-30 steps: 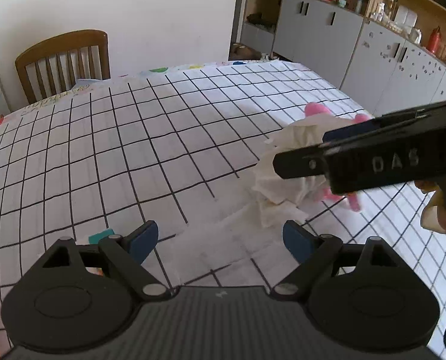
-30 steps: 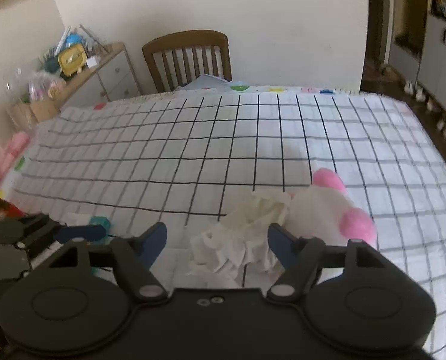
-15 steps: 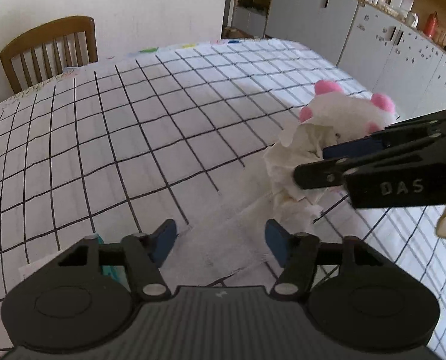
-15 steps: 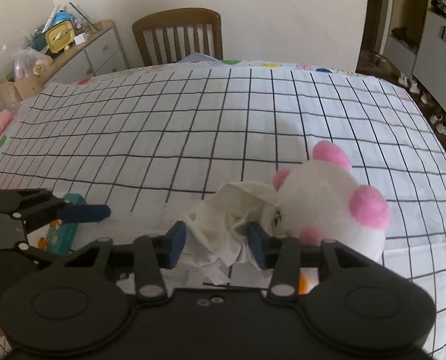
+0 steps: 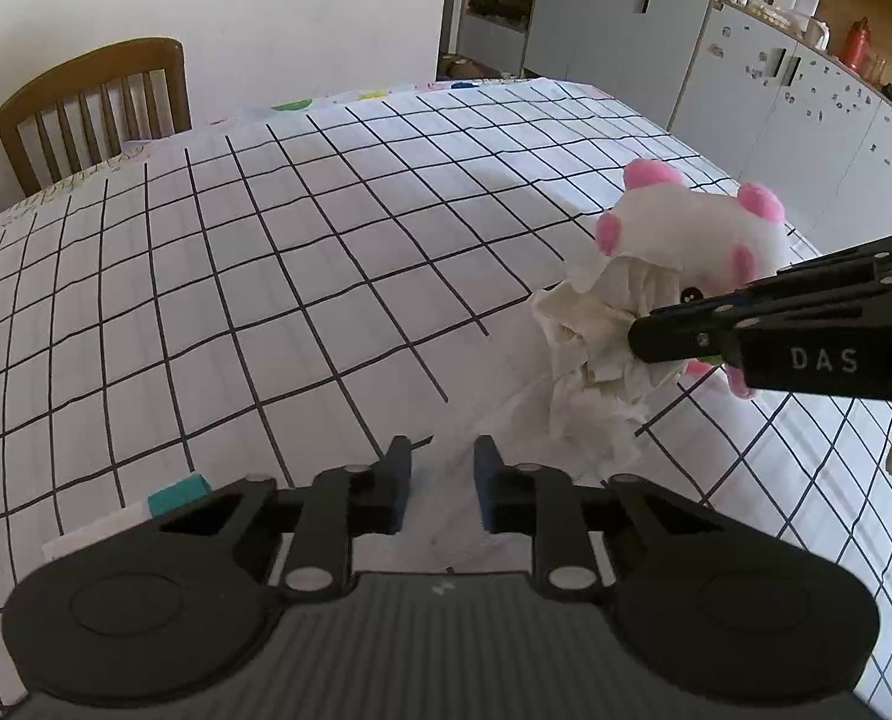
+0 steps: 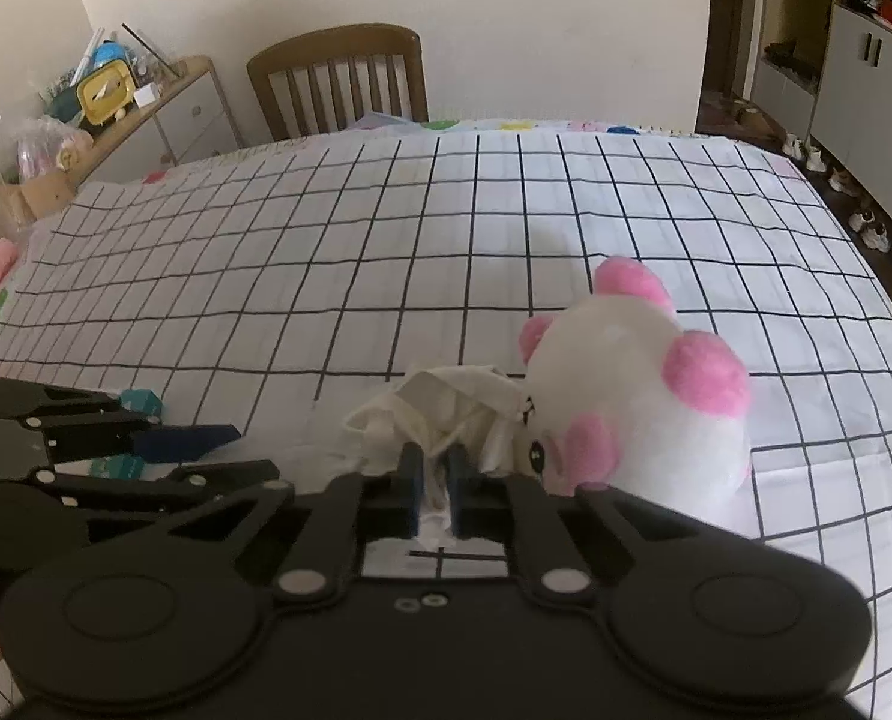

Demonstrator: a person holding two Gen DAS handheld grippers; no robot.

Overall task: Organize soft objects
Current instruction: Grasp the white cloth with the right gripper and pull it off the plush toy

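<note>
A white plush toy (image 5: pixel 686 228) (image 6: pixel 620 372) with pink ears lies at the right of the checked table. A crumpled white cloth (image 5: pixel 590 360) (image 6: pixel 446 402) lies bunched against its face. My right gripper (image 6: pixel 437 483) (image 5: pixel 644 336) is shut on a fold of that cloth, which shows between its blue pads. My left gripper (image 5: pixel 443 483) (image 6: pixel 254 453) sits low to the left of the bundle. Its jaws are closing and stand nearly together, with a flat edge of the cloth between them and a gap still showing.
The checked tablecloth (image 5: pixel 266 270) covers the whole table. A small teal object (image 5: pixel 179 495) (image 6: pixel 140 402) lies by the left gripper. A wooden chair (image 5: pixel 92 102) (image 6: pixel 338 78) stands at the far edge. Grey cabinets (image 5: pixel 626 30) line the right wall, and a cluttered sideboard (image 6: pixel 176 108) stands at the left.
Both pairs of jaws went from wide apart to nearly together. The right one has pinched the cloth. The plush and cloth now fill more of both views.
</note>
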